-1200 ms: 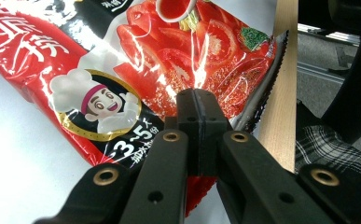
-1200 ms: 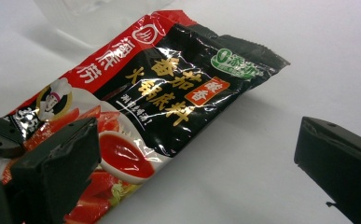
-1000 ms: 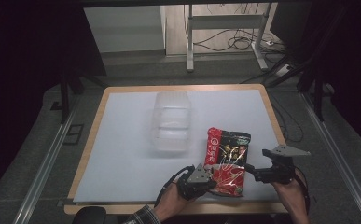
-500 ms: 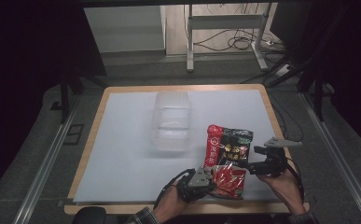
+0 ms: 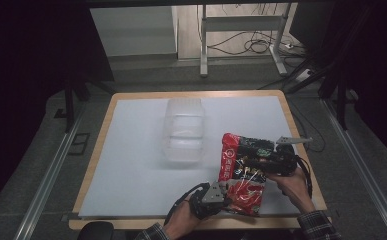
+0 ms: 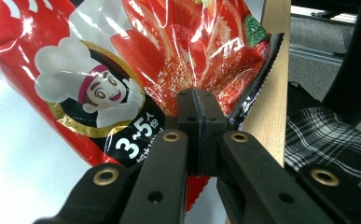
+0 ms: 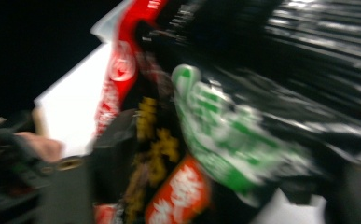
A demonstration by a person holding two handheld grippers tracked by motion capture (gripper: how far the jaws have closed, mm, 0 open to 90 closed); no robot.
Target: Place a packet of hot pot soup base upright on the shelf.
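Two claws work one red snack bag lying at the near right of the tabletop. Nearest, the left claw is pinched tight on the bag's bottom edge, its jaws meeting on the foil in the left gripper view. A little farther, the right claw has just been closing, with the upper part of the bag between its jaws; blur hides whether they press yet. A firm, square bite there before lifting would keep the bag from slipping. Beyond stands a clear plastic box.
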